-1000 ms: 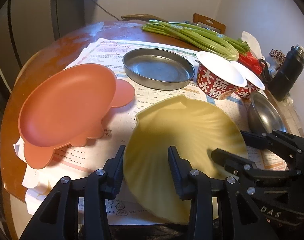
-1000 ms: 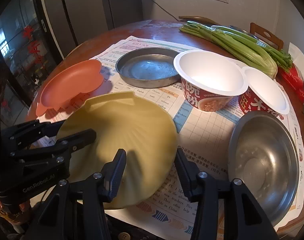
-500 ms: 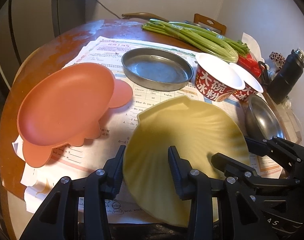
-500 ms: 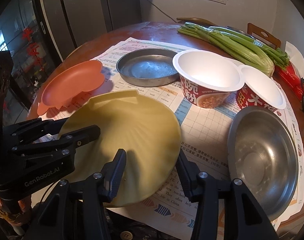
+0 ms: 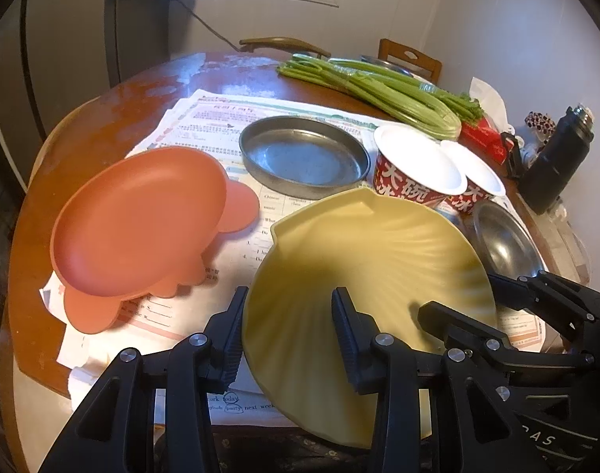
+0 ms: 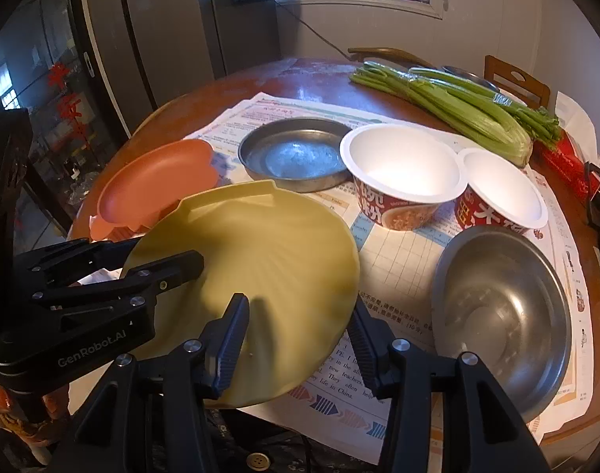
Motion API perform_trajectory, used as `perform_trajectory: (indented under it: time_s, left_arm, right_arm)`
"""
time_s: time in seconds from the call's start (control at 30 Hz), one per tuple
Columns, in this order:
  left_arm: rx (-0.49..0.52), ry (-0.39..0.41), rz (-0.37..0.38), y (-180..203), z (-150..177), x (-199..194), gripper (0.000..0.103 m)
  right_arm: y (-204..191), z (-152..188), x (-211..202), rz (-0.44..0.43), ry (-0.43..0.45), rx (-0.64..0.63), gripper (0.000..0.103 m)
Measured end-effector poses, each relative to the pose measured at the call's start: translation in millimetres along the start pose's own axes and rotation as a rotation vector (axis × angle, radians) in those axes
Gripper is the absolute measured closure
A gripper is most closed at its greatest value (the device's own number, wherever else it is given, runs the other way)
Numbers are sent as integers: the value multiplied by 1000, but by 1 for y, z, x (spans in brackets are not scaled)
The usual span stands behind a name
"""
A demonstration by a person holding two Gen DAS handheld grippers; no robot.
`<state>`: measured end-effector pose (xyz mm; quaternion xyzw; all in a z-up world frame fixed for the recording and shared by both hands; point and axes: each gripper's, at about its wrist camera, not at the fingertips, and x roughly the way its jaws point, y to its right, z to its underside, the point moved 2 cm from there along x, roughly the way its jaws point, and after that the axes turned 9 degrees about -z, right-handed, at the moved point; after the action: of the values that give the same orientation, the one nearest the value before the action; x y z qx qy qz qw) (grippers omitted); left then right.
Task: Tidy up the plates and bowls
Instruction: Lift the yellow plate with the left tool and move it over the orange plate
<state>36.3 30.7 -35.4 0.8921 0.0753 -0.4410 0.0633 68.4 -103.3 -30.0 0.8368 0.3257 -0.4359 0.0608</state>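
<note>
Left claw (image 5: 288, 327) leads in its own view: its two fingers straddle the near-left rim of the yellow shell plate (image 5: 363, 260), spread apart and not clearly pressing on it, so I read it as released or only loosely cradling. Compared with a second ago the plate's far edge has risen and now overlaps the base of the red noodle bowl (image 5: 414, 177); the orange plate (image 5: 142, 216) and the metal pan (image 5: 303, 153) lie unmoved on the newspaper over the bench (image 5: 103, 110). From the right wrist view, the right claw (image 6: 300, 335) likewise brackets the plate's near edge with a wide gap between its fingers, while the left claw (image 6: 142, 260) reaches in across the plate's left side. The plate (image 6: 268, 252) sits tilted, lifted off the paper, beside the steel bowl (image 6: 500, 315). I judge the lift has begun, probably toward stacking it with the orange plate (image 6: 158, 185).
</note>
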Motion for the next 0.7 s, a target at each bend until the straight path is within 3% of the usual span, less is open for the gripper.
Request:
perform_trajectory:
  time_s: [0.43,0.7]
  left_arm:
    - [-62,57,15,-22,-23,-18,61]
    - [-133,118,-4,-56,-41,-35,61]
  right_arm:
    - [-11,-32,-7,-32,46,-31,52]
    - [-38,-61,-4,-57,64,-95,52]
